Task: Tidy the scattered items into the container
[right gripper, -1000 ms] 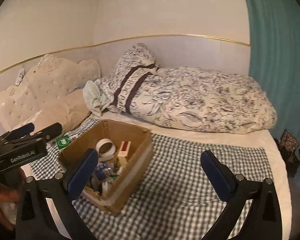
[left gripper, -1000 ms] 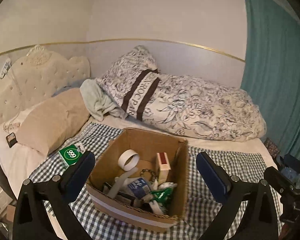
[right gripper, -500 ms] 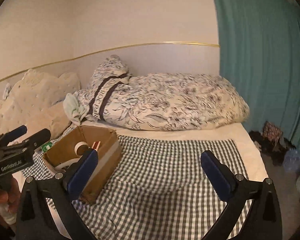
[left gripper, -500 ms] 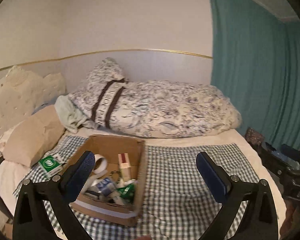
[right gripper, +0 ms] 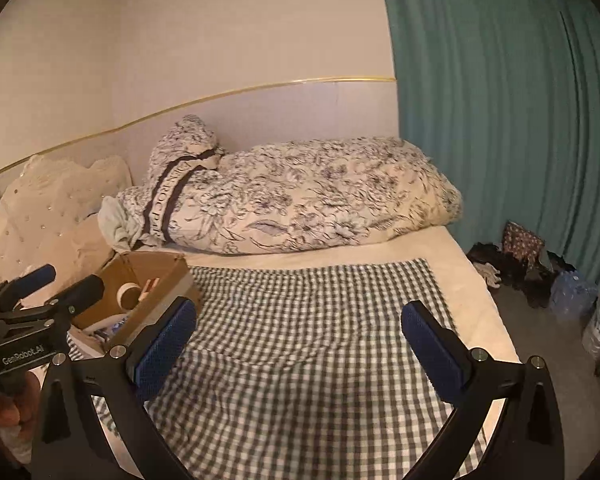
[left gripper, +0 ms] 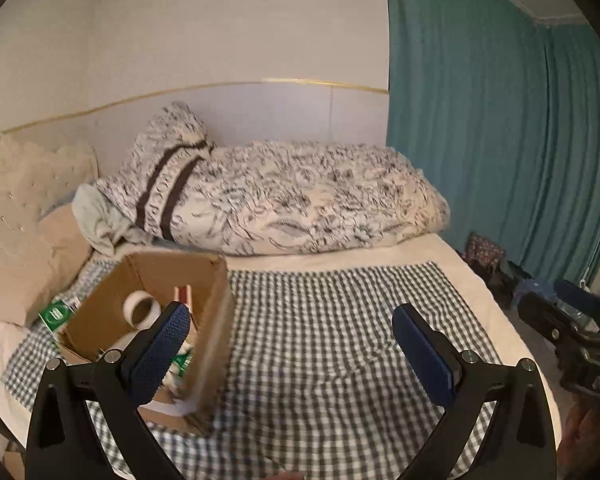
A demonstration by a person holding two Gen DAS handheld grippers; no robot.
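A brown cardboard box sits on the left part of a checked cloth on the bed. It holds a roll of white tape and several small items. The box also shows in the right wrist view. A green packet lies on the cloth just left of the box. My left gripper is open and empty, above the cloth right of the box. My right gripper is open and empty over the bare cloth. The left gripper also shows in the right wrist view at the left edge.
A rolled floral duvet and pillows lie at the back of the bed by a padded headboard. A teal curtain hangs at the right. Bags and water bottles sit on the floor right of the bed.
Both grippers have swung to the right and pulled back from the box. The box now sits farther left in both views. Both stay open and empty.
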